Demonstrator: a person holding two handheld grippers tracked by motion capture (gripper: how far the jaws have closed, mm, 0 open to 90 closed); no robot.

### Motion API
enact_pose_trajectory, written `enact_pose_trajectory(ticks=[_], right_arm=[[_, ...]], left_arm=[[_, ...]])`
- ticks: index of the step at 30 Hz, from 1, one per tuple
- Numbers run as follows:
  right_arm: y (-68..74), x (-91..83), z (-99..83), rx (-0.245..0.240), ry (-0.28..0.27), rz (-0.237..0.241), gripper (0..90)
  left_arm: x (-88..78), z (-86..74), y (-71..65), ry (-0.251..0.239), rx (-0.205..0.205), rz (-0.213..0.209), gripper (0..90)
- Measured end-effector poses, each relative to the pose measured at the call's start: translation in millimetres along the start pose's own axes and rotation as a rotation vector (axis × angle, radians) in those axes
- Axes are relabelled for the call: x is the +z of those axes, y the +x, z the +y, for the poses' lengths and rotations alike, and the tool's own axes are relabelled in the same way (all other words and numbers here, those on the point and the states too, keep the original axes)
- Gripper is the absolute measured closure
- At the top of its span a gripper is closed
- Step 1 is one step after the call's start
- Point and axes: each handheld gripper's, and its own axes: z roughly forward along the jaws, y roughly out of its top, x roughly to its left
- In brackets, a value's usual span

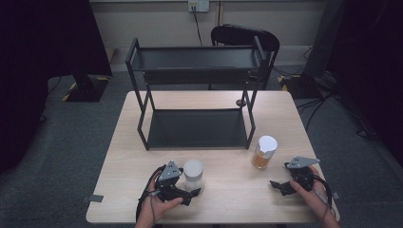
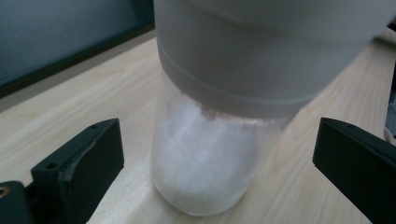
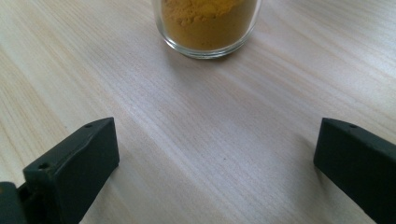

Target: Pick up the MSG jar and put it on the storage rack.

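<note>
Jar (image 1: 193, 175) of white powder near the table's (image 1: 228, 199) front edge, left of centre, upright, grey lid on. Left gripper (image 1: 189, 192) brought up against it from the front-left, jaws spread wide either side of the glass body, closed on nothing; in the left gripper view the jar (image 2: 205, 163) between both jaws with daylight on each side, touching neither as far as can be judged. Step in hand, by the look of it: approach done, grasp not yet made. Next move calls for closing squarely on the glass below the lid, low enough to avoid tipping, then lifting straight, likely toward the rack (image 1: 197, 95) at the table's back edge. Right gripper (image 1: 280, 186) near the front right corner, jaws likewise wide apart and holding nothing, pointed at the second jar (image 1: 264, 152) of orange powder; well short of it in the right gripper view, bare wood between jaws and that jar (image 3: 208, 28). Hard to make out: white jar's top cut off in the left gripper view, fill level blurred behind frosted glass; orange jar's upper part cropped in the right gripper view; small dark object by the rack's right rear leg too small to identify; left jaw tips partly hidden behind the jar from above.
</note>
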Motion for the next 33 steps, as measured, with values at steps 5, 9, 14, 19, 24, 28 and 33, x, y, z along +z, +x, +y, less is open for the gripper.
enact_pose_trajectory(ticks=[5, 9, 14, 19, 24, 28, 33], right_arm=[[0.0, 0.0, 0.0, 0.000, 0.000, 0.000, 0.0], [0.3, 0.1, 0.0, 0.002, 0.000, -0.001, 0.0], [0.7, 0.1, 0.0, 0.003, 0.000, -0.002, 0.0], [0.8, 0.1, 0.1, 0.004, 0.000, -0.003, 0.0], [0.9, 0.1, 0.1, 0.004, 0.000, -0.003, 0.0], [0.9, 0.1, 0.1, 0.004, 0.000, -0.003, 0.0], [0.9, 0.1, 0.1, 0.004, 0.000, -0.004, 0.0]], left_arm=[[0.4, 4.9, 0.3, -0.017, 0.000, -0.001, 1.3], [0.1, 9.0, -0.5, -0.026, 0.005, 0.003, 2.4], [1.1, 11.4, 0.5, -0.035, 0.008, -0.004, 5.4], [2.9, 14.5, 0.7, -0.040, 0.021, -0.009, 13.5], [3.4, 14.9, 1.6, -0.063, 0.043, -0.008, 22.9], [4.5, 17.3, 1.8, -0.059, 0.056, -0.018, 28.2], [3.5, 22.6, -2.2, -0.041, 0.113, -0.007, 33.2]])
